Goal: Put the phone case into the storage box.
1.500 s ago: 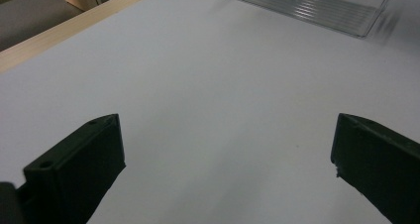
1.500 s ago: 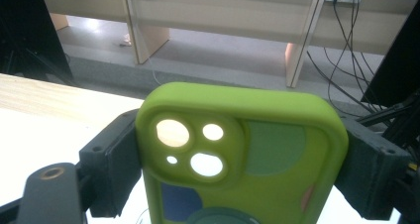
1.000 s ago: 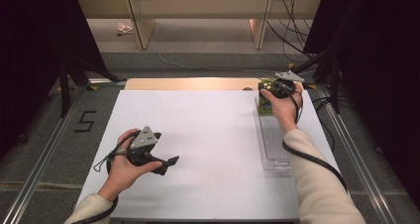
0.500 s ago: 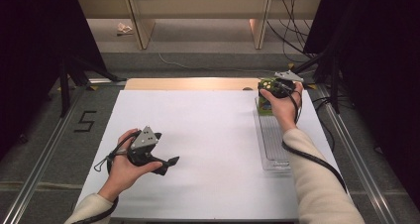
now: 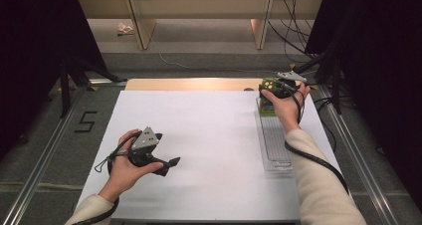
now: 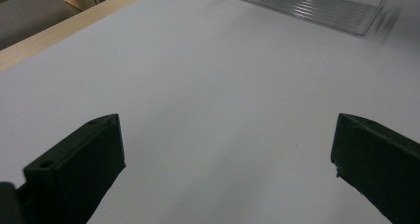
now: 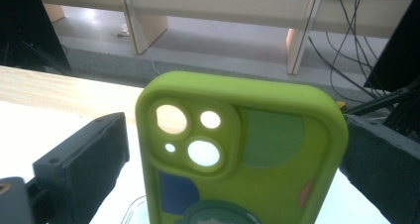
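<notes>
At the tabletop's far right, released right tongs flank a light, grippy phone case; take its side edges. Left tongs gape empty.

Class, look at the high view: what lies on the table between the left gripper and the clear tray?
Nothing: between the left gripper and the clear tray there is bare white tabletop; the left gripper view agrees.

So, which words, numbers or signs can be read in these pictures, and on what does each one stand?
"5": a dark digit on the grey floor left of the white table, in the high view.
The green phone case bears coloured shapes, no letters.
The clear tray bears no readable text.
</notes>
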Motion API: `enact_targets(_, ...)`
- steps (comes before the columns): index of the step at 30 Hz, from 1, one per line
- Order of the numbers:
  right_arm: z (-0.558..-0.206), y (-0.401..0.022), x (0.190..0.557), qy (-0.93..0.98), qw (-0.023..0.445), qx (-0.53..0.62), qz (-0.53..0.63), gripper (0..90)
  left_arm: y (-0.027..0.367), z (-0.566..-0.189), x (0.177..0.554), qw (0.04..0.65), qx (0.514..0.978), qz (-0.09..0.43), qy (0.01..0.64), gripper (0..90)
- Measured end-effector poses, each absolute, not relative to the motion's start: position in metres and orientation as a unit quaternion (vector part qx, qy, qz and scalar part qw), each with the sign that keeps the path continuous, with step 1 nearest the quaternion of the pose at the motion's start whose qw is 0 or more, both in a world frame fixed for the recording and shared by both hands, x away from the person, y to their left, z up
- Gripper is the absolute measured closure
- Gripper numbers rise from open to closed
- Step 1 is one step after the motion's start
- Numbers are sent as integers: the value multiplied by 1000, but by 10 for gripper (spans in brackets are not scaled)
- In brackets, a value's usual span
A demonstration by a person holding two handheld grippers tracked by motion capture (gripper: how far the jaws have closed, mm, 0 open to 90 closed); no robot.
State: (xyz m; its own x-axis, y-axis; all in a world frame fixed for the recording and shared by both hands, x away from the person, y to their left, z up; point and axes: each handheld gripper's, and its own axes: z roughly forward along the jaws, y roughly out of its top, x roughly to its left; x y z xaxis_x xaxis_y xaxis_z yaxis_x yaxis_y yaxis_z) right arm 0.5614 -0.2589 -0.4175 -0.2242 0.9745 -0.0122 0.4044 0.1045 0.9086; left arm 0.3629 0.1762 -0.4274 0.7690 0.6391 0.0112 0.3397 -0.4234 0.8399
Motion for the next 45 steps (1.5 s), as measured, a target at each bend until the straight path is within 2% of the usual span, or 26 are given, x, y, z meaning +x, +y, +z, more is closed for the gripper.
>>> enact_targets(21,-398,-263,532,667,325,522,421,27,176,-426,363,448,826,170,296,0)
enact_targets(45,-396,-286,475,686,299,496,441,67,177,-425,362,451,823,172,299,0)
